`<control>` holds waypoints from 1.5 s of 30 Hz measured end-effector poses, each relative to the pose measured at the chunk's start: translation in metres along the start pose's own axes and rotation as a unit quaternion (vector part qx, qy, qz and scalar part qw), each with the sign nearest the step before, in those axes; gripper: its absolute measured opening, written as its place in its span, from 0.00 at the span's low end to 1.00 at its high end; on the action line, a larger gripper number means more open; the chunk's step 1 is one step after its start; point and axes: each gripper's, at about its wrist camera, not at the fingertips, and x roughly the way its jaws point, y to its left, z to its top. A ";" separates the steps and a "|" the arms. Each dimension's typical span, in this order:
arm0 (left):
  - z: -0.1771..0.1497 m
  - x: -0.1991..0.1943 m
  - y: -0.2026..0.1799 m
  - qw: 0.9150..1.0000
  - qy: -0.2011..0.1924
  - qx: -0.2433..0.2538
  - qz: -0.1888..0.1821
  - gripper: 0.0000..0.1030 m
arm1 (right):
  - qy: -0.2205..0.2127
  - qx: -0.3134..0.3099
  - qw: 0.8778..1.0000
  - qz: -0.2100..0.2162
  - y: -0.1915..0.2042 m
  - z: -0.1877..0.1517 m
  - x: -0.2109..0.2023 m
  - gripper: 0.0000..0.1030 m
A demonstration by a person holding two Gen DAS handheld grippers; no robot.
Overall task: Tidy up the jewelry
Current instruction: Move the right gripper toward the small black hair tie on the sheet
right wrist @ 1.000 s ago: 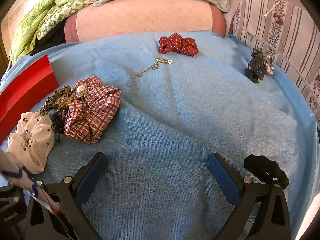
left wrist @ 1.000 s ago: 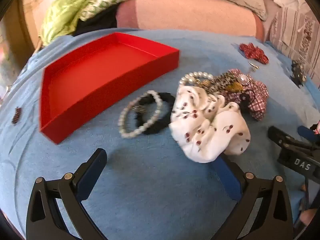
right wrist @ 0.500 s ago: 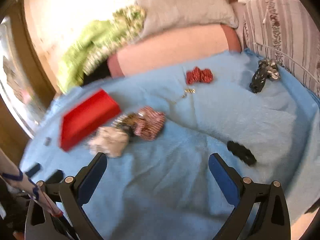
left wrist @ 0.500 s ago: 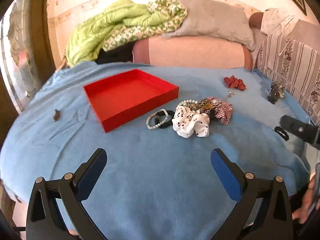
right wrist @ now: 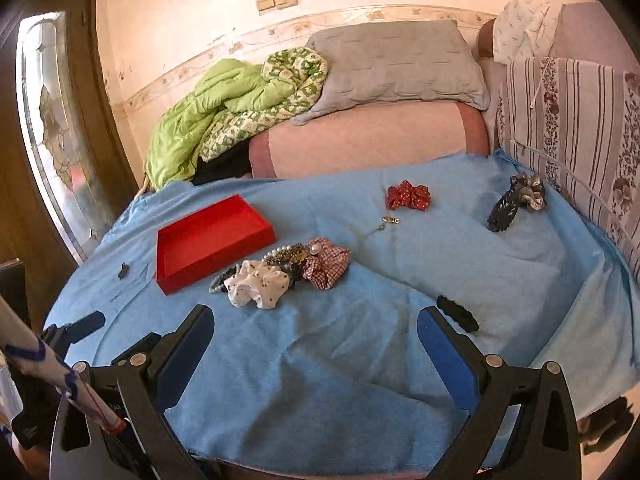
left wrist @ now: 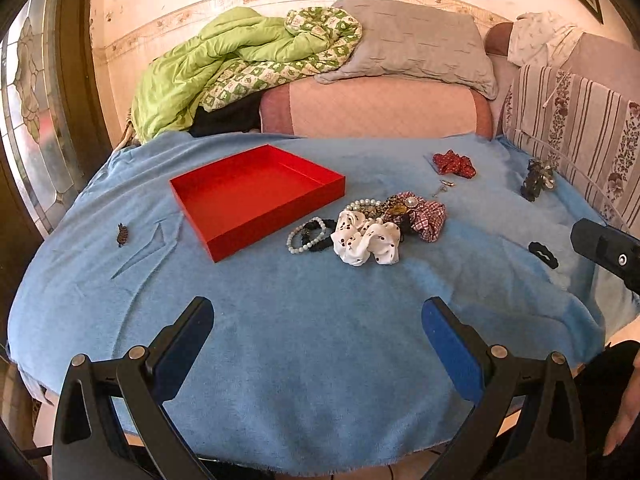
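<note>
The small dark item (left wrist: 123, 235) left of the red tray (left wrist: 256, 196) was too small to identify. The tangled pieces (left wrist: 394, 206) behind the white scrunchie (left wrist: 366, 240) overlapped, indistinct.

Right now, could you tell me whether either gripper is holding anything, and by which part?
Nothing is held. The left gripper and right gripper are both open, with only the blue cloth between their fingers.

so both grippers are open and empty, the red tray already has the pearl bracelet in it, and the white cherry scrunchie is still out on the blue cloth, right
Not quite: the red tray holds nothing. In the left wrist view the pearl bracelet lies on the blue cloth beside the tray, next to the white cherry scrunchie. The rest holds: the left gripper and right gripper are open and empty.
</note>
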 end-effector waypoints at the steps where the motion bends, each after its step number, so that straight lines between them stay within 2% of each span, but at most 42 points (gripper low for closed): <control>1: 0.000 0.000 0.001 1.000 0.001 0.000 0.001 1.00 | 0.001 0.001 1.000 0.000 -0.001 -0.001 -0.001 1.00; 13: -0.004 0.001 0.001 1.000 0.006 0.001 0.004 1.00 | 0.014 0.004 1.000 -0.014 -0.004 -0.005 -0.004 1.00; 45: -0.009 0.000 -0.015 1.000 0.018 0.017 0.000 1.00 | 0.031 0.027 0.999 -0.012 -0.017 -0.007 -0.004 1.00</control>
